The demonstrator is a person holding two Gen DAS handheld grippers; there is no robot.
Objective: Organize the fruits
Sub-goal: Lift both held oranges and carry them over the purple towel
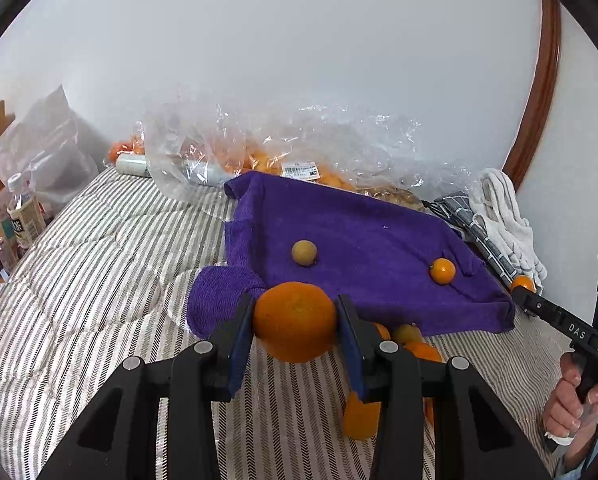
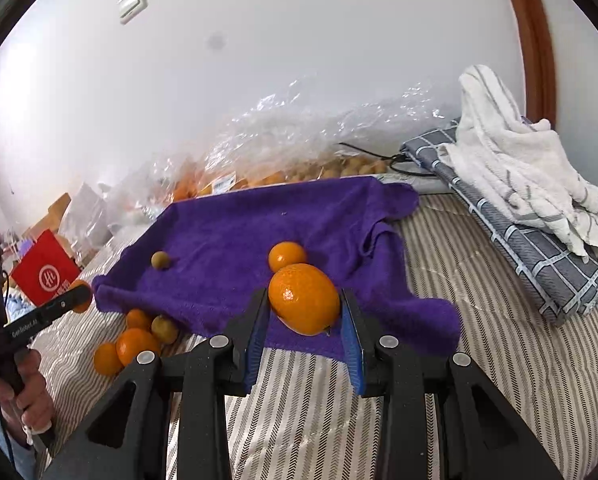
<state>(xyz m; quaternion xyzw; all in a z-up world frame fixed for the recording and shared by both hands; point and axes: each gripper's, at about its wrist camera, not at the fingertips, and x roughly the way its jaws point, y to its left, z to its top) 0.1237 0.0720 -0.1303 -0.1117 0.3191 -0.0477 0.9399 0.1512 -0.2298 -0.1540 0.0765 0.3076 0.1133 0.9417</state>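
1. A drink bottle (image 1: 22, 216) stands at the far left edge of the striped bedcover (image 1: 99, 248); its label print is too blurred to read.
2. A red bag (image 2: 45, 268) with a round white logo sits on the left in the right wrist view.
3. A crumpled clear plastic bag (image 1: 227, 148) against the wall holds many oranges and carries a white price label (image 1: 301, 170), too small to read.
4. The purple towel (image 1: 363, 240) holds a small yellow-green fruit (image 1: 304, 253) and a small orange (image 1: 442, 271), well apart.
5. The left gripper (image 1: 295, 322) is clenched on a large orange (image 1: 295, 320) at the towel's near edge.
6. A loose pile of fruit (image 2: 133, 340) lies on the bedcover just beside the towel.
7. The right gripper (image 2: 304, 308) grasps an oval orange (image 2: 304, 304) over the towel; its black body reads "DAS" in the left wrist view.
8. A white cloth (image 2: 515, 168) lies on a grey checked cloth (image 2: 547, 256) at the right.
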